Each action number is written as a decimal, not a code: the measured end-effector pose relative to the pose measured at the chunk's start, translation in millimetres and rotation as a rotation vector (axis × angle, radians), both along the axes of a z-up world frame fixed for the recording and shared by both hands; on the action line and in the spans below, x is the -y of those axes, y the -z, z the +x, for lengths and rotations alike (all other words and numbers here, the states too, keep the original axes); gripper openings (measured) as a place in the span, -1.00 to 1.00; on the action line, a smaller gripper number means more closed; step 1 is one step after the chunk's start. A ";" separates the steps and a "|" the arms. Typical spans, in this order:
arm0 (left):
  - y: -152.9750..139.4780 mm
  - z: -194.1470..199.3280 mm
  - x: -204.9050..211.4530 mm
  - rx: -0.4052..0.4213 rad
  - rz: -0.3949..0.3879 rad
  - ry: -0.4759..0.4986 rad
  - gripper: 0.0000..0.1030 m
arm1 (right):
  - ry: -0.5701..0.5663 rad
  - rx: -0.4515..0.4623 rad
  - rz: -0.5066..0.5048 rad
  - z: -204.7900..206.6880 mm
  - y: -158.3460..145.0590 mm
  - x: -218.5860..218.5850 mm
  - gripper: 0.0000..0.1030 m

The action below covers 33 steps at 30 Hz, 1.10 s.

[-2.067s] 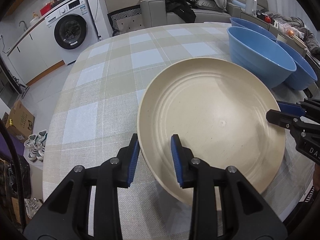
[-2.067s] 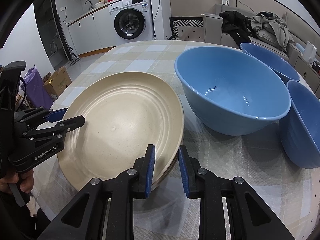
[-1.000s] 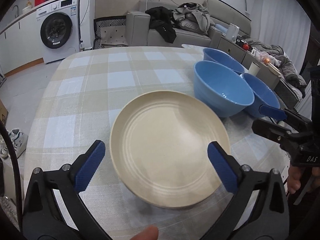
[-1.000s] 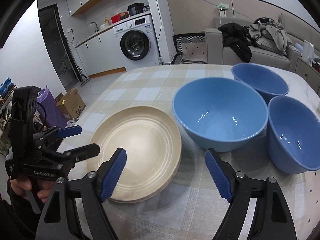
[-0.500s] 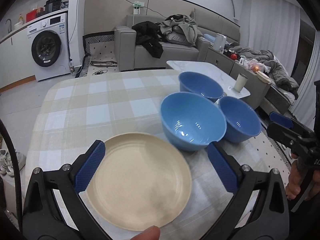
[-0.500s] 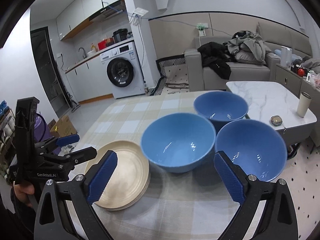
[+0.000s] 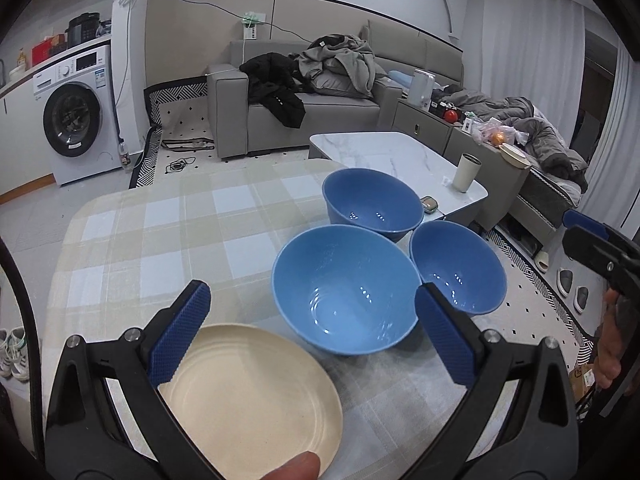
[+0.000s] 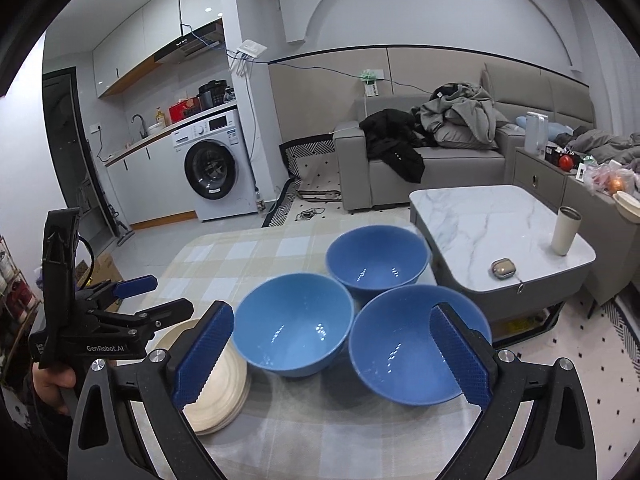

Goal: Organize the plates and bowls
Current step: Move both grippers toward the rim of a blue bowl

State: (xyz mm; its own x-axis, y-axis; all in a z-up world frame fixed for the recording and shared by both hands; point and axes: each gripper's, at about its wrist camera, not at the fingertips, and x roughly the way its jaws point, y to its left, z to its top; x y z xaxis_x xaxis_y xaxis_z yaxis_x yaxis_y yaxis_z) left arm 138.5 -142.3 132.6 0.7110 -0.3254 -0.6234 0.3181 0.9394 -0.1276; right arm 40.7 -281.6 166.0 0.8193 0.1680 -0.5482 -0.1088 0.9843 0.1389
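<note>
I see three blue bowls clustered on the checked table (image 7: 168, 232). Taking the middle bowl (image 7: 344, 300) as my landmark: the far bowl (image 7: 374, 204) sits just behind it, and the right bowl (image 7: 458, 268) sits just beside it on the right. Whether their rims touch, I cannot tell. All three stand upright and hold nothing; only light glints show on their inner walls.

The stack of cream plates (image 8: 218, 392) lies flat just left of the middle bowl, near the table's front edge. In the right wrist view several plate edges show, one on another. The top plate (image 7: 248, 396) carries nothing.

My left gripper (image 7: 312, 336) hangs above the table with its fingers (image 7: 180, 332) spread wide, one over the top plate's rim and the other in front of the gap between the middle and right bowls, gripping nothing. My right gripper (image 8: 332, 360) likewise has its fingers (image 8: 204, 356) wide apart and free, framing the middle and right bowls.
</note>
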 end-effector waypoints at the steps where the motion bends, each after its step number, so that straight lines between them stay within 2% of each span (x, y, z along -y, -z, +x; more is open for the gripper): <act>1: -1.3 4.2 2.4 0.000 0.002 0.003 0.98 | 0.006 -0.001 -0.001 2.6 -2.3 3.0 0.95; 9: -9.6 40.1 14.3 -0.010 0.005 0.002 0.98 | 0.039 -0.025 -0.012 34.9 -11.7 14.8 0.95; 17: -2.3 83.5 20.5 -0.047 -0.002 -0.010 0.98 | 0.062 -0.076 -0.018 73.8 -9.2 29.8 0.95; 33: 23.9 164.1 43.0 -0.127 0.016 -0.042 0.98 | 0.067 -0.147 -0.024 148.4 18.0 56.7 0.95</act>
State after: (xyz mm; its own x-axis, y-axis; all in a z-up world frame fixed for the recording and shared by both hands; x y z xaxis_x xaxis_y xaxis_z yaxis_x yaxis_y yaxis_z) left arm 302.6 -185.3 108.7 0.6389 -0.2859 -0.7142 0.2605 0.9539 -0.1489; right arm 189.1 -338.3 148.0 0.7386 0.1011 -0.6666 -0.0234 0.9919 0.1245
